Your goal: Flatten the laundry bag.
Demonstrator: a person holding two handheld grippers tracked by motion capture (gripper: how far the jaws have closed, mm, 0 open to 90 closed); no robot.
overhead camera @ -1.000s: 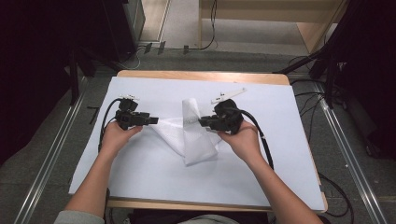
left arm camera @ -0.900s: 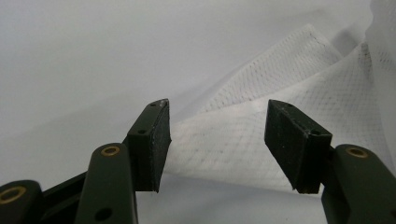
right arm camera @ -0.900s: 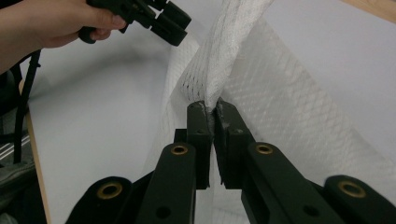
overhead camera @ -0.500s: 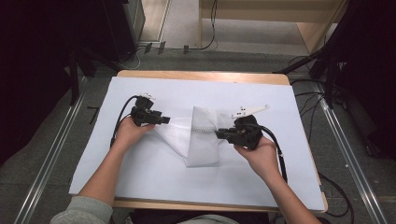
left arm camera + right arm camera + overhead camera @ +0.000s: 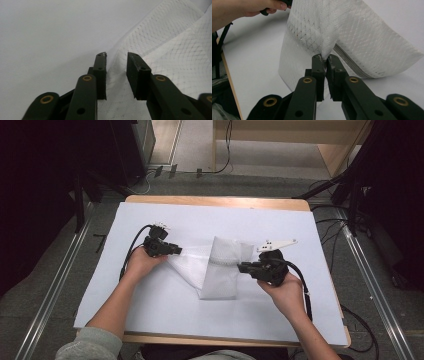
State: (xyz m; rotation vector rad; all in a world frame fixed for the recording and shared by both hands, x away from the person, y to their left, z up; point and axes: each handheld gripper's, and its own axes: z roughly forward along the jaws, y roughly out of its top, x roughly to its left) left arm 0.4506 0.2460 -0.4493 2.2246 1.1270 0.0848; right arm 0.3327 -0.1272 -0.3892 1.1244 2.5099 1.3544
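Note:
A white mesh bag (image 5: 220, 270) lies partly folded on the white sheet in the middle of the table. My right gripper (image 5: 241, 267) is at the bag's right edge. In the right gripper view my right gripper (image 5: 326, 58) is shut on a pinch of the mesh bag (image 5: 352, 30), just beside its grey zipper (image 5: 352, 63), and lifts that edge. My left gripper (image 5: 178, 250) is at the bag's left corner. In the left gripper view my left gripper (image 5: 117, 56) stands open, with the corner of the mesh bag (image 5: 175, 50) lying flat between and beyond its jaws.
A white sheet (image 5: 150, 320) covers the wooden table (image 5: 215, 201), whose far and near edges show. Black cables (image 5: 131, 251) trail from both grippers. Metal rails (image 5: 55, 285) run along the floor on both sides.
The right gripper has pulled its edge of the bag to the right and nearer the person, folding the bag over. The left gripper has shifted right along with it.

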